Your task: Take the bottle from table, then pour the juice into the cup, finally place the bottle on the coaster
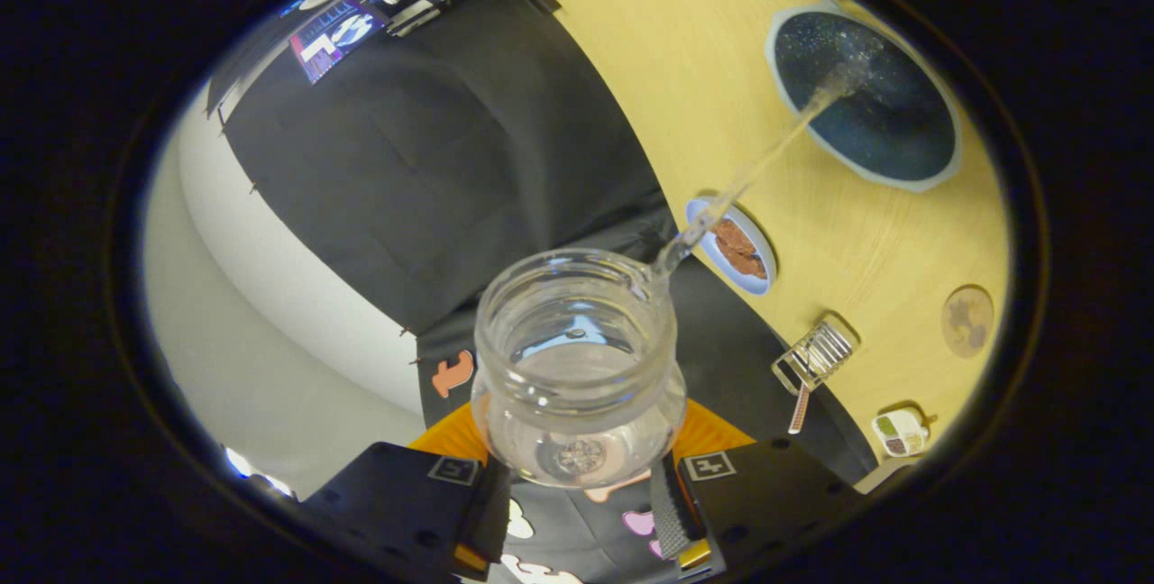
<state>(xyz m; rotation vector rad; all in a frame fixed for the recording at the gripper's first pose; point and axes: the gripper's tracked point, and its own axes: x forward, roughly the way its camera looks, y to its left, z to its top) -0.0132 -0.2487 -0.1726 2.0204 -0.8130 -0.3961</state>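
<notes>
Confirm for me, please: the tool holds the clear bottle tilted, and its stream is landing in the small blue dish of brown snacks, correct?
Not quite. In the gripper view the tool holds the bottle tilted, but the stream passes the small dish and lands in the dark cup.

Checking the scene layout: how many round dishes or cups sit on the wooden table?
2: the dark cup the stream falls into, beyond the bottle held between the gripper fingers, and a small blue dish nearer the bottle. Others may be hidden.

even indoor light, sharp centre, strong fisheye bending and dimming toward the edges.
</notes>
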